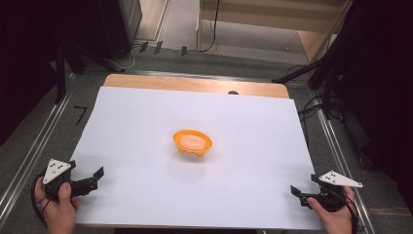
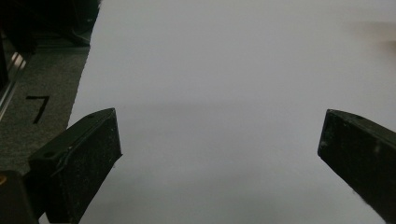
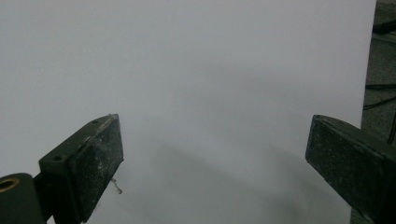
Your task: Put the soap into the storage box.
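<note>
An orange bowl (image 1: pixel 193 142) with a pale inside sits alone near the middle of the white sheet (image 1: pixel 141 117). At the sheet's near left corner a hand holds my left gripper (image 1: pixel 95 179) low over the paper. Its jaws are open and nothing lies between them (image 2: pixel 219 135). My right gripper (image 1: pixel 304 187) is held at the near right corner, also open and empty (image 3: pixel 215 140), with white paper under its jaws. Both grippers point inward over the sheet, well apart from the bowl.
The white sheet covers a wooden tabletop whose bare strip (image 1: pixel 195 84) shows at the far edge. Metal rails (image 1: pixel 29 156) run along both sides. Cables (image 1: pixel 311 109) and dark stands crowd the floor on the right and at the back.
</note>
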A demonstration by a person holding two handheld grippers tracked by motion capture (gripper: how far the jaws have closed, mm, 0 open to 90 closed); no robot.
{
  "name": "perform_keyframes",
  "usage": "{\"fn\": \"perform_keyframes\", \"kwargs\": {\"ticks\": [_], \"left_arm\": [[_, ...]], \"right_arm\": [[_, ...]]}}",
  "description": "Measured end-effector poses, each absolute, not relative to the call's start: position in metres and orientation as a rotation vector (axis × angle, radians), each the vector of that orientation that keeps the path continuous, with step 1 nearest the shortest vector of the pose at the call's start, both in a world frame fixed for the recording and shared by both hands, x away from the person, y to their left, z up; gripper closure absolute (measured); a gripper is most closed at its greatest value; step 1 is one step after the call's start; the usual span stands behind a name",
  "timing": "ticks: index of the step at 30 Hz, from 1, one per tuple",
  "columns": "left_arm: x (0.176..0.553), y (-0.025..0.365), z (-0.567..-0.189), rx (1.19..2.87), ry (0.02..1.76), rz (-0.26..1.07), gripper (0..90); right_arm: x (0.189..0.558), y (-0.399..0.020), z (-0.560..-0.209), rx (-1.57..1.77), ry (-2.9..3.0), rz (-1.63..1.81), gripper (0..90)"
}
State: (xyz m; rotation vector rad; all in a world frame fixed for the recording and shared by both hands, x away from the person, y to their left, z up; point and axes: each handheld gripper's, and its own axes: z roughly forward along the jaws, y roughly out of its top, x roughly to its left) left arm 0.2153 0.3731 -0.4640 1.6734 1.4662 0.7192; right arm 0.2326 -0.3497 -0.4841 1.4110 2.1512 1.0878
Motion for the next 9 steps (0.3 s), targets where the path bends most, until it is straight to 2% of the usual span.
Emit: {"fn": "perform_keyframes", "kwargs": {"ticks": [9], "left_arm": [[0.216,0.375,-0.464,1.655,1.486,0.701,0.0]], "right_arm": [[0.217,-0.352,-0.483,1.429,2.111,1.118,4.8]]}}
